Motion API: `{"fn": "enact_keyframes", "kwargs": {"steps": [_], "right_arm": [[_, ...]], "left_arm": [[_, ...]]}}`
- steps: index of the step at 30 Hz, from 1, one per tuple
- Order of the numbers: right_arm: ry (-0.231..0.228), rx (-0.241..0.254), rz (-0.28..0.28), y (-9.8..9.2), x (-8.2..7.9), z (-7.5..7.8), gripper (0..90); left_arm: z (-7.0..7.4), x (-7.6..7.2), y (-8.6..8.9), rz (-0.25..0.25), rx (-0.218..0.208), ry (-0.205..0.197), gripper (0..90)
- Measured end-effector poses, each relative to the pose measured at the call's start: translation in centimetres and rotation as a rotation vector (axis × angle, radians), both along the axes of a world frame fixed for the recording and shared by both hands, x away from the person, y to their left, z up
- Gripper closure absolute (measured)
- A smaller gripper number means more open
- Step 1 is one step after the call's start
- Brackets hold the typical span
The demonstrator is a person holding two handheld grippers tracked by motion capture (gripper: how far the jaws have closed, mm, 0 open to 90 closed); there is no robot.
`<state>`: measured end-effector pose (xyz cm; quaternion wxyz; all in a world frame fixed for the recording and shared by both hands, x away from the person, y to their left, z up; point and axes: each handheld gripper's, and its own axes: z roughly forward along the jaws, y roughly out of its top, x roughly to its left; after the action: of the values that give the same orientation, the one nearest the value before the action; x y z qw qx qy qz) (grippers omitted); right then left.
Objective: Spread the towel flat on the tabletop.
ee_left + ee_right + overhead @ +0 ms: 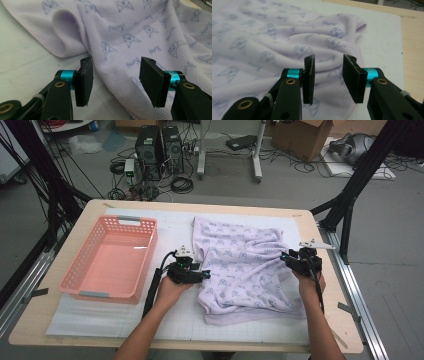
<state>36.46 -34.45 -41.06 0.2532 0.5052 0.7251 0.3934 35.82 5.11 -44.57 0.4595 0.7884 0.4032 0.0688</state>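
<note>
Nearest to the person, the two forearms come in from the lower edge of the high view. The left gripper (206,275) has its jaws parted with an empty gap between them, just at the left edge of the lilac terry towel with small printed faces (245,267). It holds nothing; in the left gripper view the cloth (140,37) lies under and behind the jaws. The right gripper (285,257) is also partly open and empty, at the right edge of the towel, with the fabric (274,47) beyond its jaws.

The towel lies crumpled on the white gridded mat (100,317) in the middle of the bench (330,330), with loose folds and one rolled corner. Farther to the left stands the empty pink plastic basket with slotted walls (112,260), apart from the towel.

I think the risk is this: if a gripper closes on a wrinkle, it may catch two layers or only the hem, and then the towel would bunch or slip out when lifted.
</note>
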Motion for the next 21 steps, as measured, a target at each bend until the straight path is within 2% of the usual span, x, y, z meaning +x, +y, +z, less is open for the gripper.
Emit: {"fn": "enact_keyframes", "kwargs": {"steps": [1,2,3,5,7,8,9,10,12,14,18,21], "right_arm": [[0.004,-0.003,0.017,-0.1,-0.5,0.1,60.0],[0.000,-0.008,0.030,-0.2,-1.1,0.2,59.7],[-0.005,-0.002,0.045,-0.3,-1.6,0.3,59.4],[-0.008,0.013,0.071,-0.5,-2.4,0.4,58.7],[-0.010,0.015,0.085,-0.6,-3.1,0.4,58.4],[-0.012,0.019,0.093,-0.6,-3.3,0.4,58.4],[-0.012,0.022,0.103,-0.6,-3.5,0.4,58.3],[-0.011,0.027,0.109,-0.5,-3.7,0.3,58.3],[-0.010,0.038,0.130,-0.2,-3.9,0.2,58.3],[-0.002,0.037,0.146,0.2,-4.1,0.0,58.8],[0.016,0.029,0.190,1.4,-4.0,-0.5,59.4],[0.043,0.023,0.232,2.8,-3.8,-0.9,56.7]], "left_arm": [[-0.3,-0.1,-0.5,-0.010,0.004,0.011,44.9],[-0.5,-0.3,-1.0,-0.019,0.024,-0.002,45.6],[-0.5,-0.6,-1.3,-0.017,0.044,-0.031,44.9],[-0.6,-0.5,-1.5,-0.009,0.041,-0.031,54.7],[-0.6,-0.3,-1.2,0.003,0.046,-0.029,71.4],[-0.6,-0.2,-1.0,0.009,0.035,-0.027,78.2],[-0.5,-0.2,-0.9,0.020,0.039,-0.050,82.6],[-0.4,-0.2,-0.7,0.043,0.059,-0.090,84.2],[-0.1,0.1,0.0,0.106,0.038,-0.117,85.0],[0.1,0.6,0.9,0.170,0.035,-0.141,85.4],[0.2,1.8,2.9,0.282,0.040,-0.159,85.5],[0.2,2.3,3.7,0.332,0.024,-0.152,85.5]]}}
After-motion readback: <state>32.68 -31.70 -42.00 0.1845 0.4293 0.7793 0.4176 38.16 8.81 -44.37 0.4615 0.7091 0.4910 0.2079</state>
